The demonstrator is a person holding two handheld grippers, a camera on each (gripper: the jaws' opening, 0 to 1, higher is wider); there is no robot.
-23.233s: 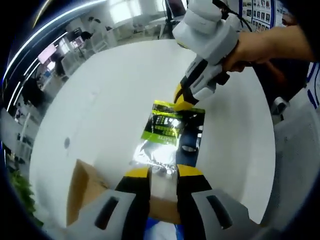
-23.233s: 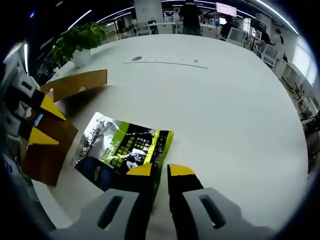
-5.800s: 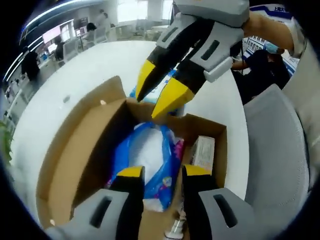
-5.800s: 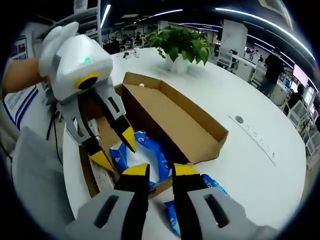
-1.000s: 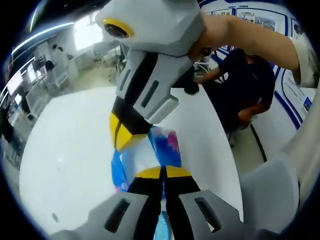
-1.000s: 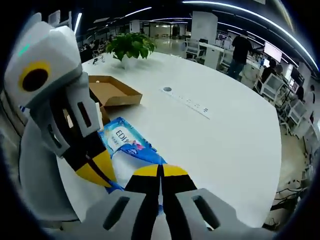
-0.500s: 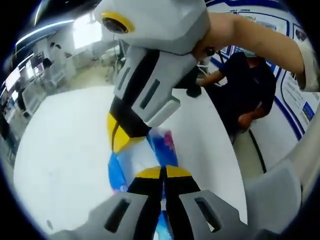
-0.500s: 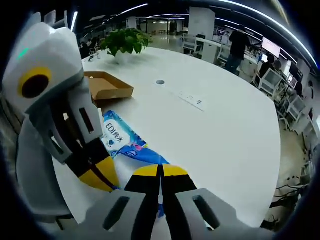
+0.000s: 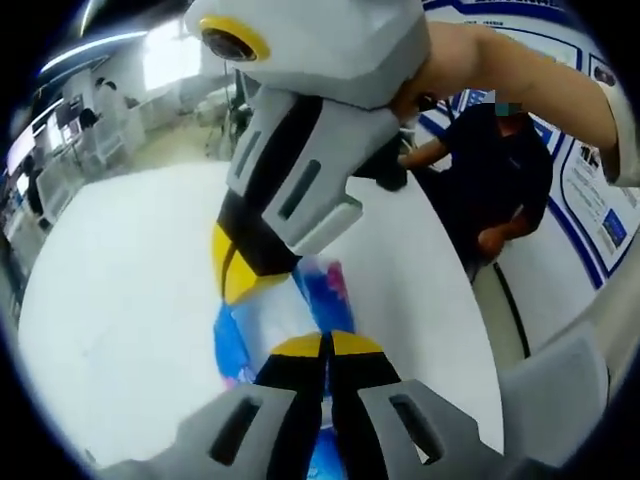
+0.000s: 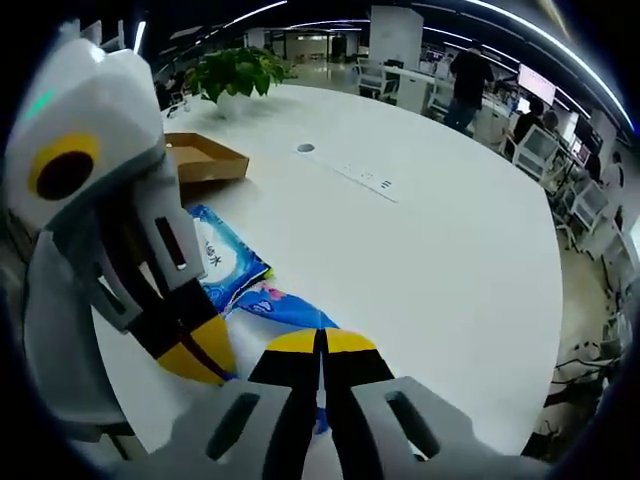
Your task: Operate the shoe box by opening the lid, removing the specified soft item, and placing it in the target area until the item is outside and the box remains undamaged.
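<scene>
In the left gripper view a soft blue and white pack (image 9: 275, 320) with a pink corner hangs over the white table (image 9: 110, 270). My left gripper (image 9: 325, 346) is shut on its near edge. My right gripper (image 9: 243, 272) reaches down from above, shut on the far edge. In the right gripper view my right gripper (image 10: 322, 342) is shut on blue wrapper (image 10: 290, 310). The wrapper runs toward a blue and white printed pack (image 10: 222, 258) lying flat on the table. My left gripper (image 10: 196, 350) looms at the left, jaws together. The open cardboard shoe box (image 10: 205, 156) sits far behind.
A potted plant (image 10: 236, 66) stands beyond the box, and a power strip (image 10: 355, 176) is set into the white table (image 10: 430, 270). A person in dark clothes (image 9: 500, 170) sits at the table's edge. More people and chairs (image 10: 520, 130) are in the background.
Both views have shifted slightly. The box and plant look farther away in the right gripper view. Both grippers stay shut on the blue pack.
</scene>
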